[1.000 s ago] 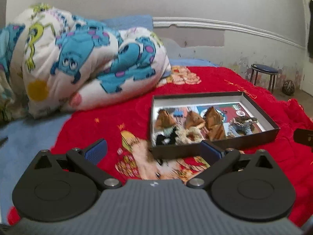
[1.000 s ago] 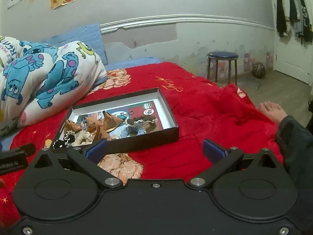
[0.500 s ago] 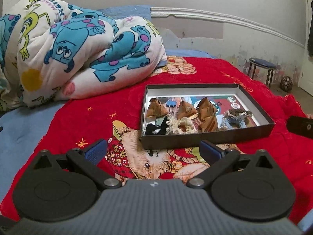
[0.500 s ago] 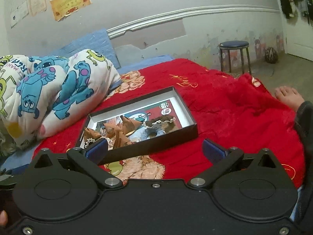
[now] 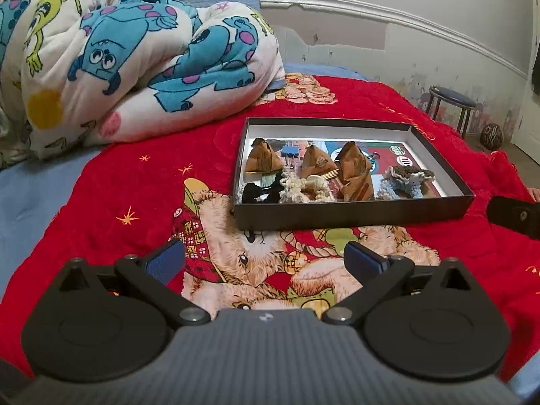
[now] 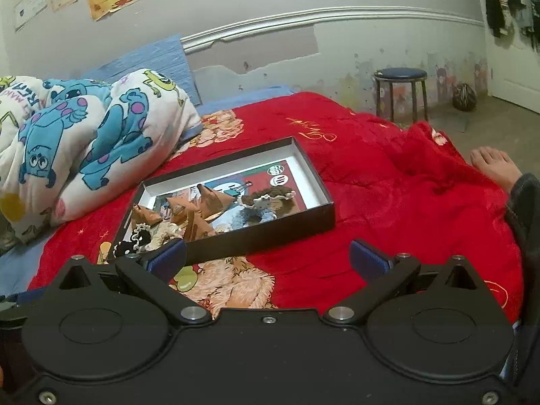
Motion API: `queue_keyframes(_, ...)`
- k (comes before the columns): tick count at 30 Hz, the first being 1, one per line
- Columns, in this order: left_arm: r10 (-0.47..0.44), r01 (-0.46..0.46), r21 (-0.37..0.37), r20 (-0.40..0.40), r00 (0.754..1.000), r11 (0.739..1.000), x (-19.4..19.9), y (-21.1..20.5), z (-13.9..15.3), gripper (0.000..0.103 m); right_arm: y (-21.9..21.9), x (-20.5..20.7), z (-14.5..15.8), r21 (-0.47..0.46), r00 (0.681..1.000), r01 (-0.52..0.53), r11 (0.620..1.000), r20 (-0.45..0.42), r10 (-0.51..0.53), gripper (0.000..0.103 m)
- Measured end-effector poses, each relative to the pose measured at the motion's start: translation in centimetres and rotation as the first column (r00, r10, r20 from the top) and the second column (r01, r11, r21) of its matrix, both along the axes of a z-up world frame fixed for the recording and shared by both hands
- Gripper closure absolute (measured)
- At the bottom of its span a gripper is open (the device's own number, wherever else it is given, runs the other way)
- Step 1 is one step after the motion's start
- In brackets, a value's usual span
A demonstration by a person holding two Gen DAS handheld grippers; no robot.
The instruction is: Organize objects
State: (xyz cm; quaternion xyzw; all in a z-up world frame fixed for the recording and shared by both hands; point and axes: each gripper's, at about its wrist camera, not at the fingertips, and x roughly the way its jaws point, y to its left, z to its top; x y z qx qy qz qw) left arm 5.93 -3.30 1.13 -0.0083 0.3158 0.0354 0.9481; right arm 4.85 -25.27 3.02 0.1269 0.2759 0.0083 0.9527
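Observation:
A shallow black box (image 5: 351,216) with a white inside lies on the red blanket; it also shows in the right wrist view (image 6: 270,236). It holds brown pyramid packets (image 5: 263,160), a blue binder clip (image 5: 291,151), a black scrunchie (image 5: 260,192), a cream scrunchie (image 5: 303,187) and a blue-brown crocheted piece (image 5: 406,179). My left gripper (image 5: 266,260) is open and empty, short of the box's near wall. My right gripper (image 6: 268,258) is open and empty, just before the box's near right wall; part of it shows in the left wrist view (image 5: 514,215).
A rolled monster-print duvet (image 5: 135,54) lies left of the box. The red blanket (image 6: 388,182) covers the bed. A blue stool (image 6: 400,92) and a ball (image 6: 464,97) stand on the floor at right. A bare foot (image 6: 494,165) rests at the bed's right edge.
Both grippers have tilted and shifted, so the box now sits more central and closer in each view. Both stay open. Nothing in the box has moved.

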Motion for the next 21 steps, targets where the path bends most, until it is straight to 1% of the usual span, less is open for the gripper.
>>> queue_keyframes(6,0.001,-0.001,0.007,0.01,1.0,1.0,-0.3,0.3,-0.1,0.0,0.3,0.1,-0.3,-0.004,1.0,0.002,1.0,-0.007,-0.002,0.0)
queue_keyframes(21,0.001,-0.001,0.007,0.0,1.0,1.0,0.0,0.4,-0.3,0.0,1.8,0.2,-0.7,-0.035,0.999,-0.037,0.999,-0.015,0.037,0.0)
